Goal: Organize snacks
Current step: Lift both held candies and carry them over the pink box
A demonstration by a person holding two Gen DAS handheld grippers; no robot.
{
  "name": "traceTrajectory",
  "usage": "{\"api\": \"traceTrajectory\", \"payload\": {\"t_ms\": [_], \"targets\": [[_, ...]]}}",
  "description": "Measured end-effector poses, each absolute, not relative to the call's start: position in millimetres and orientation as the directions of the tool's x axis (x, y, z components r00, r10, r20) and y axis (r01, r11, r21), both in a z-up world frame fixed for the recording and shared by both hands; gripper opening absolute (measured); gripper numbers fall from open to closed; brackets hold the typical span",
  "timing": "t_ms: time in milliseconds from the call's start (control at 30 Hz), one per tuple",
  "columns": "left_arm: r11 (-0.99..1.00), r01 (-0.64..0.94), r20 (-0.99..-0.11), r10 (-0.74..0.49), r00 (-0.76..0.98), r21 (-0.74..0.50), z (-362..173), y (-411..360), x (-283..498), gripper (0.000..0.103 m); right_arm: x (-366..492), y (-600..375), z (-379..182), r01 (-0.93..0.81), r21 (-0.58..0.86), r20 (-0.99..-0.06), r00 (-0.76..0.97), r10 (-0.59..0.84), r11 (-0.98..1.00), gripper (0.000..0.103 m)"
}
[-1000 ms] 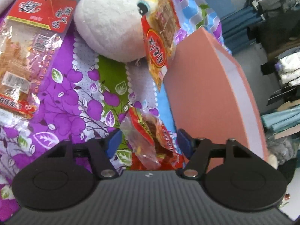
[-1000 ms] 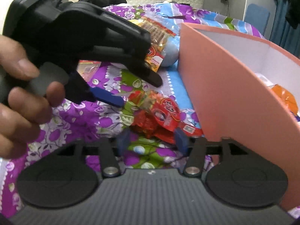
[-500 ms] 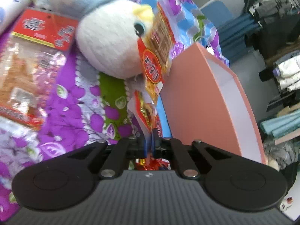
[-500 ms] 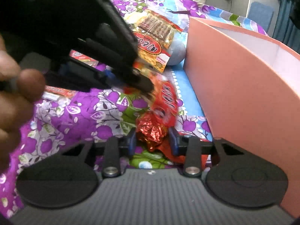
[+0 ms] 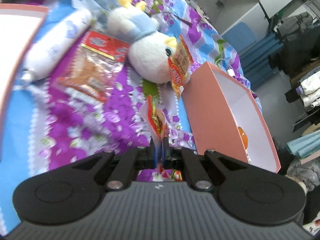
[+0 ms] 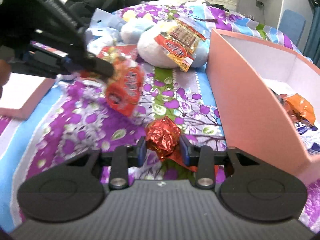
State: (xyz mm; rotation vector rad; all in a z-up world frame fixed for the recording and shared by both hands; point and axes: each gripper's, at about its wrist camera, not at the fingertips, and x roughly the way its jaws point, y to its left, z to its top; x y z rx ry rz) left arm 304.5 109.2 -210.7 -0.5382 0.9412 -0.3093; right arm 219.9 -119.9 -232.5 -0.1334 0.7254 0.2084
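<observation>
My left gripper (image 5: 159,152) is shut on the edge of a red-orange snack packet (image 5: 156,118), which hangs above the flowered bedspread. The right wrist view shows the same left gripper (image 6: 104,70) at upper left with the red packet (image 6: 125,92) dangling from it. My right gripper (image 6: 163,150) is shut on a crumpled red foil snack (image 6: 163,134), both pads against its sides. An open pink box (image 6: 250,100) stands at the right, its wall (image 5: 224,104) close to both grippers. It holds an orange packet (image 6: 300,106).
A white plush toy (image 5: 148,64) lies behind, with a biscuit packet (image 6: 180,42) leaning on it. A large clear packet with a red header (image 5: 90,70) and a white roll (image 5: 58,44) lie at the left. A pink lid (image 6: 30,94) sits far left.
The left jaws closed on the red-orange packet and carried it up off the bedspread. The right jaws closed on the red foil snack and lifted it a little.
</observation>
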Motion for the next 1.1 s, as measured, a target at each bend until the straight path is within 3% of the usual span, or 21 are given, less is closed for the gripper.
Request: {"api": "traceTrajectory", "payload": {"t_ms": [300,667,1100], "targets": [[0.869,-0.012,-0.701,-0.39,0.596,-0.494,-186,118,225,0.004,170,-139,-210,-0.252,-0.001,-0.665,0.723,0.188,0.968,0.038],[0.945,-0.006,-0.746,-0.254,0.616,-0.327,-154,81,140,0.005,112,-167,-142,-0.256,0.066,-0.588,0.771,0.245,0.964,0.038],[0.946,0.091,-0.713,-0.296,0.636,-0.312,-96,23,83,0.005,59,-214,-79,-0.173,0.107,-0.524,0.827,0.203,0.979,0.038]]}}
